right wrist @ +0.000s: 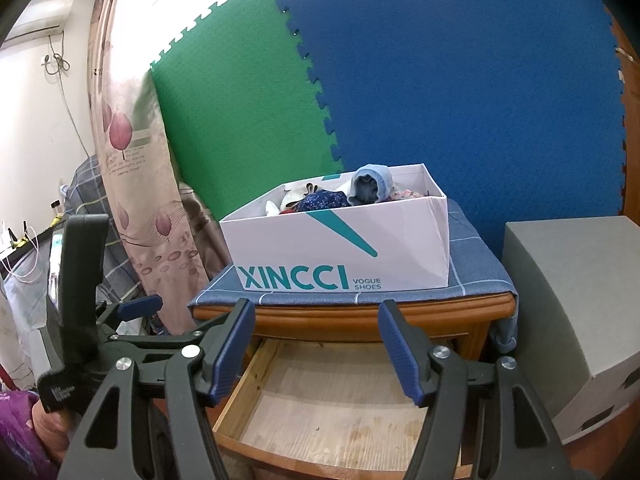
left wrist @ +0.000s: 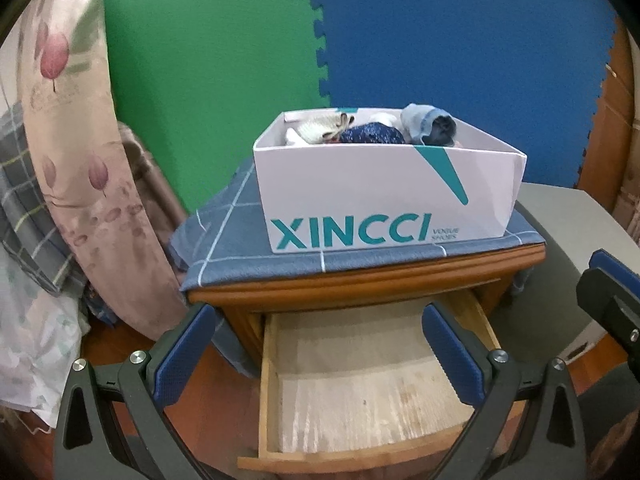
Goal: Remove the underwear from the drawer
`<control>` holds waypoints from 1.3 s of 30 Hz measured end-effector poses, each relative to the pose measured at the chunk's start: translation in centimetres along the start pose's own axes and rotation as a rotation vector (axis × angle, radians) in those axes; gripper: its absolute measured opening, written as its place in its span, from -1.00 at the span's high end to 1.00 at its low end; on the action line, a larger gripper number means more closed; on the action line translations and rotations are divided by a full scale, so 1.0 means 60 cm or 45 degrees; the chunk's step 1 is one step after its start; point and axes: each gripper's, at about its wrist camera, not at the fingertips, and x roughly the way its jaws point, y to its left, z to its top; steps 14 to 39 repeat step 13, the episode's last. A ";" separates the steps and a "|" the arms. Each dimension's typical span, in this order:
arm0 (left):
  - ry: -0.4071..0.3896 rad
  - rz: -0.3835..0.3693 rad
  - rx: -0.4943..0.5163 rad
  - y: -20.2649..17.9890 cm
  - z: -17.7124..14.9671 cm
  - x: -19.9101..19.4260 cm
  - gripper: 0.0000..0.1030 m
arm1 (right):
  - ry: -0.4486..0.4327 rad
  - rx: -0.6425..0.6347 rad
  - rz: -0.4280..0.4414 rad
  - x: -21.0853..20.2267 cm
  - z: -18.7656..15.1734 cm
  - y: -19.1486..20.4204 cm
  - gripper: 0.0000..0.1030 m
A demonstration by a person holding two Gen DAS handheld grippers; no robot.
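The wooden drawer (left wrist: 360, 380) of a nightstand is pulled out, and only its bare board bottom (right wrist: 340, 400) shows. On top stands a white shoe box (left wrist: 360, 200) holding rolled underwear: a light-blue roll (left wrist: 428, 124), a dark-blue patterned one (left wrist: 372, 134) and a cream one (left wrist: 324, 128). The same box (right wrist: 340, 252) and light-blue roll (right wrist: 370, 184) appear in the right wrist view. My left gripper (left wrist: 320, 344) hovers open over the drawer, nothing between its fingers. My right gripper (right wrist: 316, 344) is open too, above the drawer's front.
A blue checked cloth (left wrist: 224, 240) covers the nightstand top. A flowered curtain (left wrist: 80, 160) and bedding hang at the left. Green and blue foam mats (right wrist: 360, 80) back the scene. A grey box (right wrist: 560, 300) stands close on the right.
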 end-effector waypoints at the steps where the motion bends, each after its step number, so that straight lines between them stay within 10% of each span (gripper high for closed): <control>1: 0.001 0.009 0.005 -0.001 -0.001 0.000 -0.99 | 0.001 0.000 0.000 0.000 0.000 0.000 -0.28; 39: 0.088 -0.031 -0.018 0.006 -0.001 0.022 -0.99 | 0.003 0.038 -0.008 -0.006 0.009 -0.017 -0.28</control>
